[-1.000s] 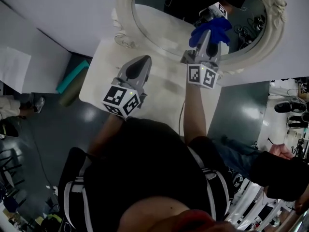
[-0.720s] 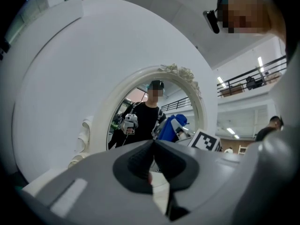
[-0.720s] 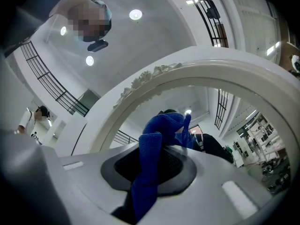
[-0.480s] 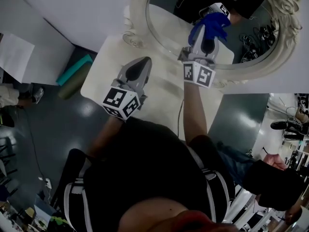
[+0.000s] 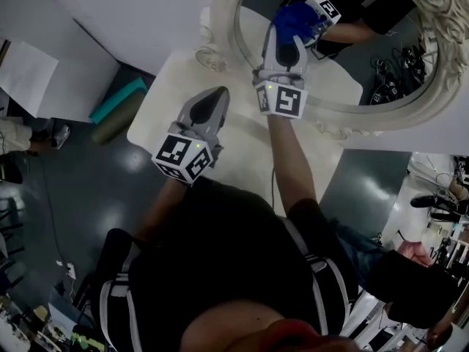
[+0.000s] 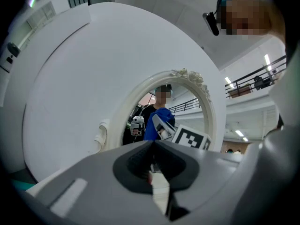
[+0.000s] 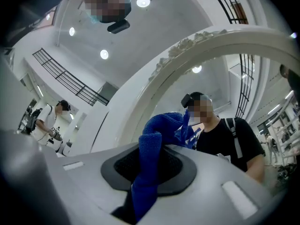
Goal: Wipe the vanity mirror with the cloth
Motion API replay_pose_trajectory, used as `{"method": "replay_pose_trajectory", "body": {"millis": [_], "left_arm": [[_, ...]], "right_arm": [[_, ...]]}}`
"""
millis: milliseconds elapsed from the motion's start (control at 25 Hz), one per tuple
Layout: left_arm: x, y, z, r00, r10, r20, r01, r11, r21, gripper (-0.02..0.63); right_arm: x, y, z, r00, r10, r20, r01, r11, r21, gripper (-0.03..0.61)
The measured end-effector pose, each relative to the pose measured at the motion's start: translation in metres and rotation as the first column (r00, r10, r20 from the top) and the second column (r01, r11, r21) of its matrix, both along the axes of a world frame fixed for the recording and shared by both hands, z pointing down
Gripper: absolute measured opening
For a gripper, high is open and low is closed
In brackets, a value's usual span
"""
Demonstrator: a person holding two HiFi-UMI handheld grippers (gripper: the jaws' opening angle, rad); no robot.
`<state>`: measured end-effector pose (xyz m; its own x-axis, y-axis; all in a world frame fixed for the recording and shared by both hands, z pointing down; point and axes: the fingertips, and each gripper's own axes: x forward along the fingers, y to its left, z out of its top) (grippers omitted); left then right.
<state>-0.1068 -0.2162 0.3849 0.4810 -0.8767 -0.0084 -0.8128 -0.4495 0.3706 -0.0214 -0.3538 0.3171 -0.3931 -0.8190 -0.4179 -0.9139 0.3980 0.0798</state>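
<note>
The oval vanity mirror in its ornate white frame leans at the back of a white table. My right gripper is raised against the glass near its upper left and is shut on a blue cloth, which bunches out past the jaws. In the right gripper view the frame arcs overhead. My left gripper hovers low over the table, left of the mirror, jaws shut with nothing in them. From there the mirror and the cloth show ahead.
A teal roll and an olive roll lie on the dark floor left of the table. A white wall panel stands behind. A cable hangs off the table's front. Another person stands at the lower right.
My right gripper has carried the blue cloth leftward and upward across the glass. The left gripper has stayed in place.
</note>
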Motion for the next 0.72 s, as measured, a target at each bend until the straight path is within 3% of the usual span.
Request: {"method": "replay_pose_trajectory", "body": {"millis": [400, 720], "left_arm": [[-0.038, 0.003, 0.016, 0.996, -0.086, 0.005, 0.086, 0.996, -0.036, 0.011], [-0.051, 0.011, 0.024, 0.991, -0.137, 0.007, 0.137, 0.989, -0.058, 0.011]], "right_arm": [[-0.072, -0.024, 0.04, 0.995, -0.102, -0.024, 0.1, 0.993, -0.067, 0.069], [-0.075, -0.028, 0.043, 0.992, -0.126, 0.002, 0.125, 0.99, -0.066, 0.069]]}}
